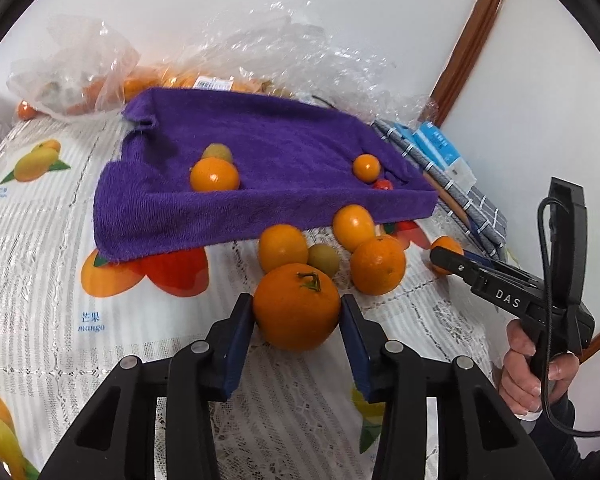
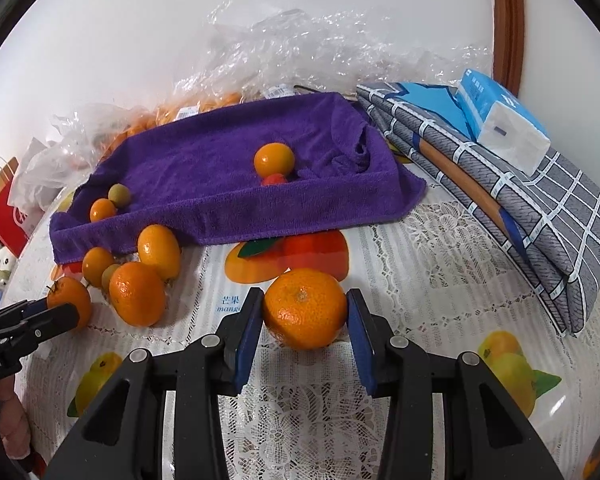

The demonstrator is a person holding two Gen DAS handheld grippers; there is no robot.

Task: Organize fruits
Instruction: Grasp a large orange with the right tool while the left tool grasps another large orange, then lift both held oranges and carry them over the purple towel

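Holding an orange in my left gripper, a mandarin in my right gripper; the purple towel tray lies far ahead of both.

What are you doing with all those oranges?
A person is sorting fruit with a gripper in each hand. The left gripper is closed around an orange with a stem, and the right gripper is closed around another orange. Both oranges sit low over the fruit-print tablecloth. A few fruits already lie in the purple towel tray, and more wait in a small pile in front of it.
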